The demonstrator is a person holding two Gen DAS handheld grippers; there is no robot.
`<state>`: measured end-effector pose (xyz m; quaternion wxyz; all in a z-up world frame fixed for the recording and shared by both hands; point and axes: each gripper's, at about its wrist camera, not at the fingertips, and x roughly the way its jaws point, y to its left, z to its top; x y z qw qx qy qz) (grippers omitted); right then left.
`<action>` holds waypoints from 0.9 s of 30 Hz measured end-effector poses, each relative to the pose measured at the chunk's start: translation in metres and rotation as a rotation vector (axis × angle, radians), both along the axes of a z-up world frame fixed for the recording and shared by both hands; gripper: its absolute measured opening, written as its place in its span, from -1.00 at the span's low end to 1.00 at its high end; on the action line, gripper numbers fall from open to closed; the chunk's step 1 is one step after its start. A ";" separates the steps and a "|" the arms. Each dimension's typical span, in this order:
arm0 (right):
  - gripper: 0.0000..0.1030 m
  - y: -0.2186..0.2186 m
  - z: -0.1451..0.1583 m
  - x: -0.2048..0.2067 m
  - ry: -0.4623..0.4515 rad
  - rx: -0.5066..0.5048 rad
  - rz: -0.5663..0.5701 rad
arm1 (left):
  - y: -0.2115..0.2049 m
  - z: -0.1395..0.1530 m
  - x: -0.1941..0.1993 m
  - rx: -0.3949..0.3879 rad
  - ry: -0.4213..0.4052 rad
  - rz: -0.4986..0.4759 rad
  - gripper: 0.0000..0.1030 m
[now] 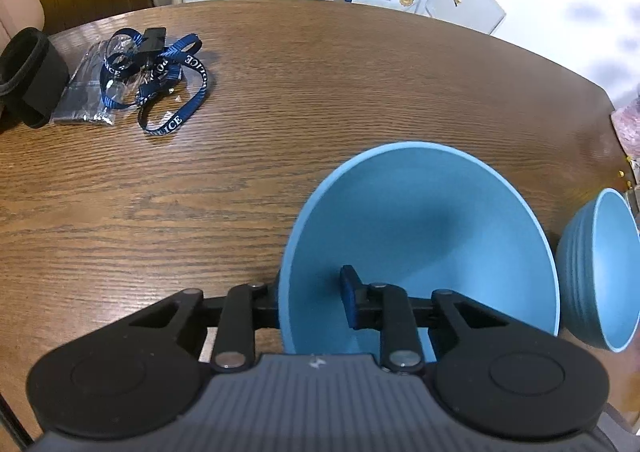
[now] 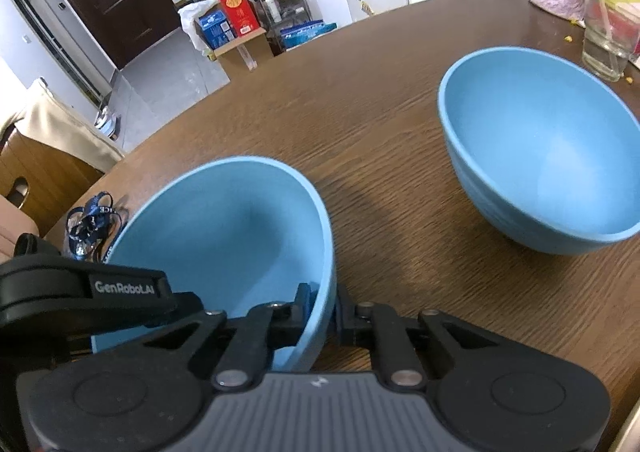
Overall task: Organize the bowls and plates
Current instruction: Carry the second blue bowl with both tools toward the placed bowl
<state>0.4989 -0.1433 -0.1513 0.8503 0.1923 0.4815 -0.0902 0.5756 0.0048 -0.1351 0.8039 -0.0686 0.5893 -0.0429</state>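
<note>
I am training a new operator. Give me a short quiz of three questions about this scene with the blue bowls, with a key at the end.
1. True or false: the right claw is shut on the rim of the near bowl.
2. How many blue bowls stand on the table? A) one B) two C) four
3. Fill in: in the left wrist view, the lanyard lies to the ___ of the near bowl.

Key: 1 true; 2 B; 3 left.
</note>
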 end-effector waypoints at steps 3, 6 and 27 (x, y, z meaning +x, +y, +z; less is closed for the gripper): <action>-0.80 0.000 0.004 -0.006 -0.014 -0.002 0.002 | -0.003 0.006 -0.008 0.008 -0.010 0.003 -0.50; -0.80 -0.001 0.009 -0.014 -0.025 0.002 0.007 | -0.005 0.013 -0.017 0.007 -0.018 0.013 -0.50; -0.80 -0.018 0.050 -0.103 -0.077 0.005 0.071 | -0.024 0.057 -0.124 -0.007 -0.058 0.085 -0.50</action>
